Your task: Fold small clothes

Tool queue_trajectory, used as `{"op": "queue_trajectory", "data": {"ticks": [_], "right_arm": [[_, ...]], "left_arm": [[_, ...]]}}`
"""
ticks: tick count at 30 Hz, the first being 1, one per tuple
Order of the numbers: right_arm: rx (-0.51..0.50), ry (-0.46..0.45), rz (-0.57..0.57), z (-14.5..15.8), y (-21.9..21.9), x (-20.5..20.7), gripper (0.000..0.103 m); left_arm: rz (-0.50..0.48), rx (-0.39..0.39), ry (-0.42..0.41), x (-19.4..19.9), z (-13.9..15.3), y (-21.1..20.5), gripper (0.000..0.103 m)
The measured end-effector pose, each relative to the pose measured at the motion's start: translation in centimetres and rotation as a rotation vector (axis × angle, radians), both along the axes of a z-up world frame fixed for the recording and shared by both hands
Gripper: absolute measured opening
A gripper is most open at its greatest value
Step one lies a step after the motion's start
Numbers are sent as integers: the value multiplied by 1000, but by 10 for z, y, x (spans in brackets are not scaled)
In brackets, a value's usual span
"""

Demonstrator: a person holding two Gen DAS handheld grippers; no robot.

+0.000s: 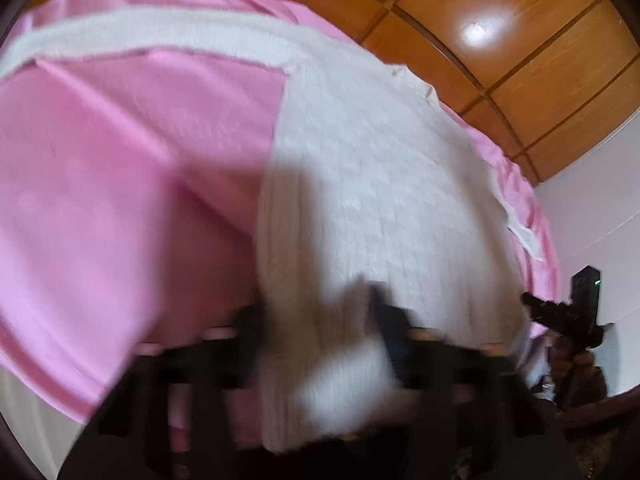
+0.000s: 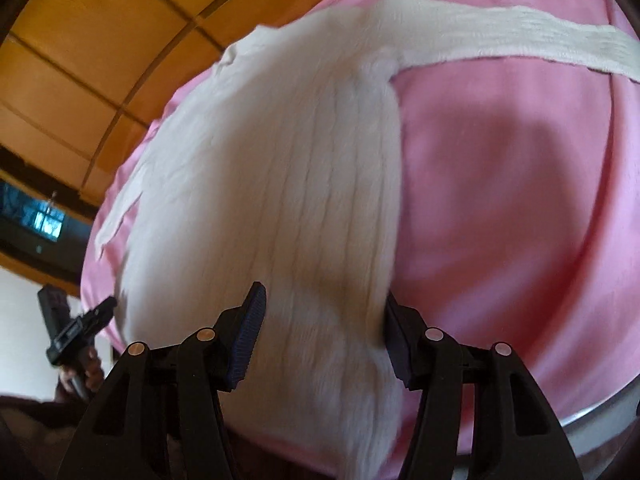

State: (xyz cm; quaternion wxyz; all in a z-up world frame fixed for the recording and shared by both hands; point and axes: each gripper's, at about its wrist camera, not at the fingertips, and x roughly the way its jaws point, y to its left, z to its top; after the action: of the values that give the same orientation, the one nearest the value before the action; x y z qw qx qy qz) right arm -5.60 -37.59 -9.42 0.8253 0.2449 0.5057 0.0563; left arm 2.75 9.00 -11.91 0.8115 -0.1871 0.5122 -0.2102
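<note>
A white ribbed knit garment point(image 1: 372, 184) lies spread on a pink sheet point(image 1: 120, 184), one long sleeve stretched out across the far side point(image 1: 160, 36). My left gripper point(image 1: 320, 320) is blurred and its jaws stand apart around the garment's near hem. In the right wrist view the same garment point(image 2: 280, 184) runs between the fingers of my right gripper point(image 2: 320, 344), which stand apart around its hem; the sleeve point(image 2: 520, 36) runs off to the right. Each gripper shows at the edge of the other's view.
The pink sheet point(image 2: 520, 208) covers a raised surface whose pale edge shows at the lower right point(image 2: 592, 416). Wood panelling point(image 1: 500, 40) stands behind it, with a white wall point(image 1: 592, 220) at the right. A dark screen point(image 2: 44, 228) sits at the left.
</note>
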Motion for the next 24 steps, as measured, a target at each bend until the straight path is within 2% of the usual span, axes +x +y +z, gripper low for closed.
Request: {"op": "queue_trajectory", "data": {"ticks": [1,2,3,4,7,8,11,12,14,15,16,17,18,20,21,23,24], "right_arm": [[-14,8,28,0,9,-2,43],[-46,15,49,-1,23,-5,27],[-88,17,59,1,29,-7,21],[-97,6,59,4,29,-6,10],[-137,-48,67,22,17,-18,5],[-182,-29,69,21,10,-21,5],[-225,53,77,-1,-2,-23,5],[-232,61,82,-3,4,-19,5],[-247,60,102,-4,8,-16,5],[-253,58,105,-2,9,-14,5],[-239,55,100,1,7,-12,5],[-193,35,87,8,-2,-11,7],[-179,10,64,13,-8,-11,13],[-149,-44,-16,25,-27,-6,50],[-122,-76,-82,31,-43,0,55],[-99,-100,-202,33,-74,14,56],[-91,-105,-258,32,-90,19,56]], "left_arm": [[-4,10,6,-2,-3,-2,6],[-7,12,-2,-5,-2,-2,6],[-12,2,-21,-9,2,-1,5],[-19,-3,-33,-11,7,0,5],[-31,6,-56,-23,18,10,5],[-33,20,-48,-26,16,12,5],[-70,69,10,-27,-2,4,5],[-70,105,31,-25,-6,-1,6],[-98,115,23,-24,-2,-7,8],[-99,134,1,-24,5,-7,16],[-92,132,-11,-23,10,-6,37],[-74,115,-23,-19,17,-2,45],[-53,109,-39,-17,23,1,48],[-18,97,-87,-4,42,5,49],[-2,95,-109,5,50,4,49],[17,85,-136,20,60,0,52],[31,86,-146,28,62,-3,59]]}}
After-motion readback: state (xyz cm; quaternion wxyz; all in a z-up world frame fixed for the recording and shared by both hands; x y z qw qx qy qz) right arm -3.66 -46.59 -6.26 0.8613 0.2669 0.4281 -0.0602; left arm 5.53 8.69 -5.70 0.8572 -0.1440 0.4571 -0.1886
